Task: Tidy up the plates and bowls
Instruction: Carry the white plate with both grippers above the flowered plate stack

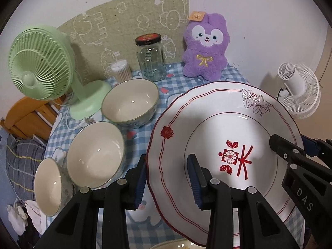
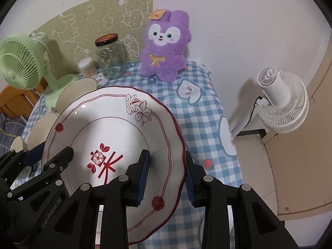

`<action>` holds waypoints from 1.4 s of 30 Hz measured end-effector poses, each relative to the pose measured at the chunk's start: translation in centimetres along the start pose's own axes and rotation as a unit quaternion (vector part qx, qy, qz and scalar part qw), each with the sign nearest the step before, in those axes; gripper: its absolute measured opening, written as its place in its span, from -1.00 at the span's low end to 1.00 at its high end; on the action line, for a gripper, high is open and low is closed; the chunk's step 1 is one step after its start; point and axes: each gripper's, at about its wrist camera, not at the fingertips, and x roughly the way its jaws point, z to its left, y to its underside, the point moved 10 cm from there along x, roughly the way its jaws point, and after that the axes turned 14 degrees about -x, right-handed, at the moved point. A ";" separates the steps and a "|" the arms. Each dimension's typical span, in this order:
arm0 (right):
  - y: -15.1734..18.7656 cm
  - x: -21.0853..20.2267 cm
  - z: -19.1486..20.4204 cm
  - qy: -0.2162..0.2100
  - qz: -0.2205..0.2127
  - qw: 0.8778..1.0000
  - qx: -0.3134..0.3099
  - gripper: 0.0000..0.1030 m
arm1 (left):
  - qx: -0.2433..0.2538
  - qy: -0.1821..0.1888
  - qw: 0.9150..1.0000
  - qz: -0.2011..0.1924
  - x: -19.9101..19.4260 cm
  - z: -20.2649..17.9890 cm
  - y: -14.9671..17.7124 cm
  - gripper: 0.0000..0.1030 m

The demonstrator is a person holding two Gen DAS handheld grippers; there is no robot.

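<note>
Left tool [image 1: 168,177]: its two blue-padded fingers straddle the plate's left rim, one outside and under the edge, one on the inner face; the gap is still wider than the rim, and whether the pads press it I cannot tell
Right tool [image 2: 167,173]: straddles the opposite, right rim the same way, one finger inside the dish, one outside; grip likewise unclear; in the left view it enters from the right, its tip over the plate's well [image 1: 278,145]
Plate [image 1: 207,124]: white with a scalloped dark-red edge, red flower marks and a red character in the middle; tilted, held between the two tools, above the blue checked table [image 2: 207,112]
Bowls: three cream bowls in a row left of the left tool; the far one [image 1: 130,101] ahead, the middle one [image 1: 96,154] just beside the left finger, the near one [image 1: 48,185] furthest left and tipped on its side
Beyond the tools: green fan [image 1: 39,66]; glass jar [image 1: 150,60]; purple plush [image 1: 205,47] against the wall; white fan [image 2: 282,101] off to the right
</note>
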 end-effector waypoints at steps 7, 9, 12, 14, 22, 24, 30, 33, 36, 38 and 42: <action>0.9 -2.1 1.6 -0.001 -0.006 1.000 -0.006 -0.33 | 0.003 0.000 1.000 -0.010 -2.2 1.2 1.2 -0.26; 1.3 -2.6 2.0 -0.002 -0.007 1.000 -0.007 -0.33 | 0.006 -0.002 1.000 -0.013 -2.7 1.6 1.7 -0.26; 1.9 -3.3 2.7 -0.001 -0.009 1.000 -0.009 -0.33 | 0.006 0.000 1.000 -0.013 -3.4 2.1 2.4 -0.26; 2.3 -3.9 3.1 0.001 -0.010 1.000 -0.012 -0.33 | 0.006 0.002 1.000 -0.015 -3.8 2.4 2.8 -0.26; 4.4 -5.3 5.2 -0.005 -0.010 1.000 -0.020 -0.33 | 0.003 0.001 1.000 -0.019 -5.1 3.8 4.6 -0.26; 4.9 -5.4 5.5 -0.007 -0.009 1.000 -0.020 -0.33 | 0.004 0.000 1.000 -0.019 -5.3 4.1 5.2 -0.26; 6.6 -5.9 6.6 -0.010 -0.012 1.000 -0.020 -0.33 | 0.003 -0.004 1.000 -0.020 -5.9 4.9 6.8 -0.26; 7.4 -6.1 7.1 -0.009 -0.012 1.000 -0.023 -0.33 | 0.000 -0.002 1.000 -0.018 -6.1 5.3 7.5 -0.26; 8.3 -6.3 7.7 -0.011 -0.012 1.000 -0.026 -0.33 | -0.003 -0.002 1.000 -0.016 -6.3 5.7 8.4 -0.26; 8.8 -6.4 8.0 -0.013 -0.013 1.000 -0.025 -0.33 | -0.005 -0.006 1.000 -0.023 -6.5 6.1 9.0 -0.26; 9.7 -6.5 8.6 -0.014 -0.014 0.999 -0.026 -0.33 | -0.009 -0.007 1.000 -0.024 -6.6 6.5 10.1 -0.26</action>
